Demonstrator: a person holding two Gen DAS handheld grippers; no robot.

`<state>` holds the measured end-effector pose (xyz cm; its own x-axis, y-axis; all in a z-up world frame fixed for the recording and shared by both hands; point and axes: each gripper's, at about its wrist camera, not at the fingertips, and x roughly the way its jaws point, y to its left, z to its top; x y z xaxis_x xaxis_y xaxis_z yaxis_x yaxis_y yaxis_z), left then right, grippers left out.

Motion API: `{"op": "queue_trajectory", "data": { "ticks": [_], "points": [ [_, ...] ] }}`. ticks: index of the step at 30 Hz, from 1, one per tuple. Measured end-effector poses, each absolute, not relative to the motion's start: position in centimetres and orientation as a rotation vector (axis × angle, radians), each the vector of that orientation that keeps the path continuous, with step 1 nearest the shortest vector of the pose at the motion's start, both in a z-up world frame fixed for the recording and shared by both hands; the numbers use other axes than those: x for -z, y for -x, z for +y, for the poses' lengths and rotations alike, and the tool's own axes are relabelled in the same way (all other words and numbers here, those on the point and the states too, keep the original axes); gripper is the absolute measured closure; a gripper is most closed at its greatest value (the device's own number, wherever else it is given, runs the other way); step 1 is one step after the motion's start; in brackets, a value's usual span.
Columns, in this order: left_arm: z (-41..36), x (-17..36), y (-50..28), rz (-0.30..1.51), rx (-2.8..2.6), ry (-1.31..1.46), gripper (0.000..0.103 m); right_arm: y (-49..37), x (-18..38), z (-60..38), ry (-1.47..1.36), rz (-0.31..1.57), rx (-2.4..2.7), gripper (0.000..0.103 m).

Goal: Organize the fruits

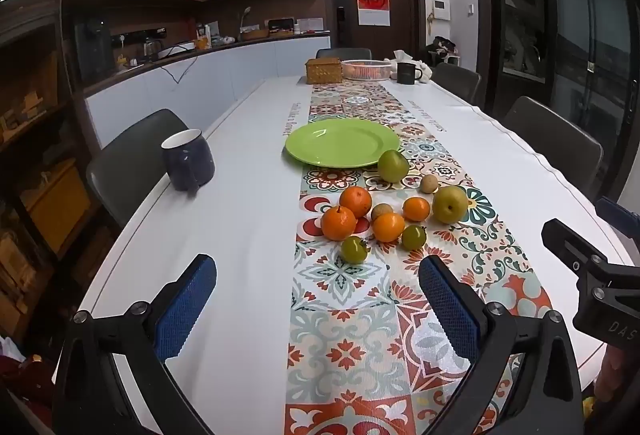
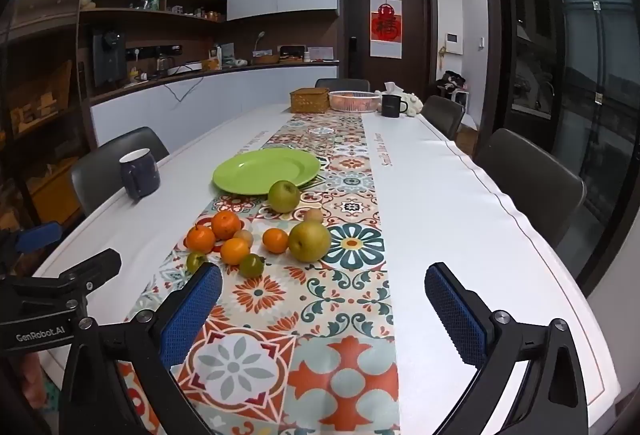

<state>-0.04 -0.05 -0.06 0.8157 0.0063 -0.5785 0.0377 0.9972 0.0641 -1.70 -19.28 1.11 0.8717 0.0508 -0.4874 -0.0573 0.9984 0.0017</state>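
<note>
Nearest in each wrist view are two black fingers with blue knurled pads [image 1: 448, 299]; the left gripper [image 1: 318, 309] and right gripper [image 2: 324, 315] both have jaws spread wide, holding nothing, above the near end of the table [image 1: 240, 235]. The table is smooth and white, with a glossy runner [image 2: 348, 275] of floral tile patterns in orange, teal and cream down its middle. The fruits [image 1: 390, 213] lie loose on the runner in a cluster: four round oranges [image 1: 356, 201], two large yellow-green pears [image 1: 450, 203], two small glossy green fruits [image 1: 354, 250] and two small tan ones [image 1: 428, 183]. Just beyond them a round, shiny green plate [image 1: 342, 143] holds nothing; one pear [image 2: 283, 196] sits just beside its near rim. A dark blue mug [image 2: 140, 173] with white interior stands at the left edge. At the far end are a woven box [image 2: 309, 100], a ribbed basket [image 2: 354, 101] with something orange inside, and a black mug [image 2: 392, 105]
</note>
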Motion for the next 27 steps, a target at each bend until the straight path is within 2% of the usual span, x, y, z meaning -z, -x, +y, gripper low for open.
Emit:
{"op": "queue_trajectory", "data": {
  "ticks": [27],
  "points": [
    [0.38,-0.53,0.81,0.585,0.007,-0.059,0.0,1.81,-1.06,-18.94,0.016,0.503,-0.063,0.001]
  ]
}}
